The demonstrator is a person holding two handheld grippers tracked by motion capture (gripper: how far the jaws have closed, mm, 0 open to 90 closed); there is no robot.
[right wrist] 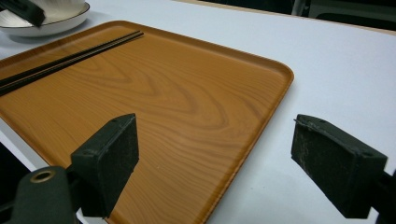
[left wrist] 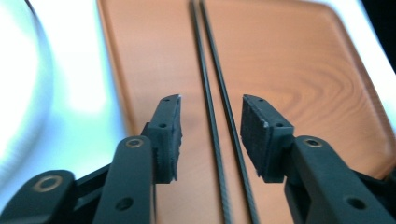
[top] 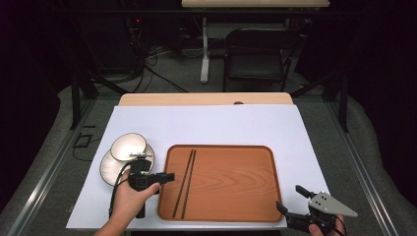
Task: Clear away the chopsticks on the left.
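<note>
A pair of black chopsticks [top: 186, 182] lies lengthwise on the left part of a wooden tray [top: 231, 182]. My left gripper [top: 169, 177] hovers at the tray's left edge, held by a hand. In the left gripper view my left gripper [left wrist: 210, 105] is open, and the chopsticks [left wrist: 218, 70] lie on the tray [left wrist: 303, 70] below the gap, untouched by the pads. My right gripper [top: 289, 197] rests off the tray's near right corner. In the right gripper view my right gripper [right wrist: 215, 123] stands wide open over the tray [right wrist: 177, 93] edge, holding nothing; the chopsticks [right wrist: 70, 58] lie far off.
A white bowl [top: 128, 146] sits on a white plate [top: 110, 169] left of the tray, close behind my left gripper. A white sheet [top: 206, 125] covers the table. A chair [top: 255, 59] stands beyond the far edge.
</note>
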